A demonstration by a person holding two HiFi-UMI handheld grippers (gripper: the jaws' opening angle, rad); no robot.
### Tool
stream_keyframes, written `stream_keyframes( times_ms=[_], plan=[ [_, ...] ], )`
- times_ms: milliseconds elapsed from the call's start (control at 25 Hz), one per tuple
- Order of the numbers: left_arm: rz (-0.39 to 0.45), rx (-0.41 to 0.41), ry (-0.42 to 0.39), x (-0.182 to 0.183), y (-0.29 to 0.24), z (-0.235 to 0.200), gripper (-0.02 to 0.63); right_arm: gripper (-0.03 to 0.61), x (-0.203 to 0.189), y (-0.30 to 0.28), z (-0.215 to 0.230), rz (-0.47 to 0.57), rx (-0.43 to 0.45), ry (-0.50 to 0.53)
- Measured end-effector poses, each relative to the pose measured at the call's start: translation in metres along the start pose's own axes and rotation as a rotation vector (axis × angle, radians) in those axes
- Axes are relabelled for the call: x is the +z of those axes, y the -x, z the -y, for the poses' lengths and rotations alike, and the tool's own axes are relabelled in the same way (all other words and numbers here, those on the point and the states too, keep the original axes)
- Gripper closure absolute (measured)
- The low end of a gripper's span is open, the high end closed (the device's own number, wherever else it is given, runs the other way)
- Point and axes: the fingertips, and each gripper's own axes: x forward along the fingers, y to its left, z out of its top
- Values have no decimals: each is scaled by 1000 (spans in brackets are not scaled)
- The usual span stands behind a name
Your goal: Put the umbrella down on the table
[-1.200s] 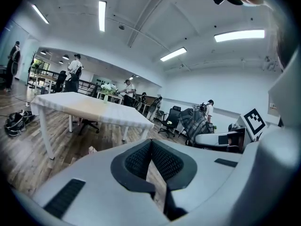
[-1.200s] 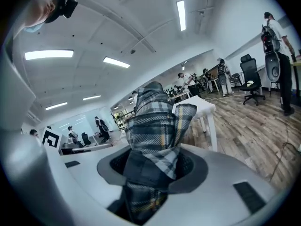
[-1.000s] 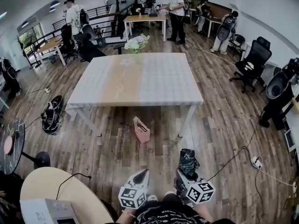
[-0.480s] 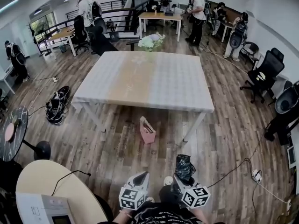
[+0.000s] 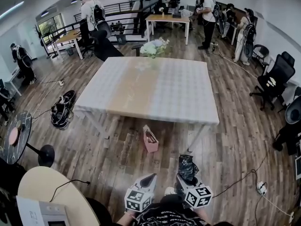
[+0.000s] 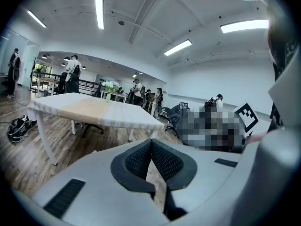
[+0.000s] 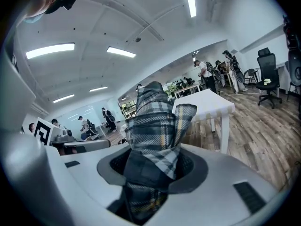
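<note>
The right gripper is clamping a folded plaid umbrella between its pads, its jaws standing partly apart around the bundled fabric. The umbrella is sticking straight out along the jaws, its long axis running near to far and its free end pointing toward the table. It is hanging over the wooden floor, short of the table's near edge and clear of the top. The left gripper is riding just to the left, its jaws pressing together at the tips with nothing between them.
</note>
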Motion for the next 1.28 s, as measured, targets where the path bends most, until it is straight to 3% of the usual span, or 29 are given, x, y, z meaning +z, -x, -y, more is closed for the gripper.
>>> stream_keyframes(
  times_ms=[400, 600, 800, 1280],
  plan=[
    [13, 54, 41, 6, -68, 9, 594, 382, 33, -26, 69, -13, 43, 35],
    [-21, 46, -3, 5, -93, 27, 594, 382, 43, -27, 96, -23, 30, 15],
    [-21, 42, 46, 8, -111, 23, 594, 382, 48, -35, 106, -39, 26, 35],
    [-57, -39, 31, 41, -190, -16, 594, 382, 76, -73, 152, -11, -82, -43]
  ],
)
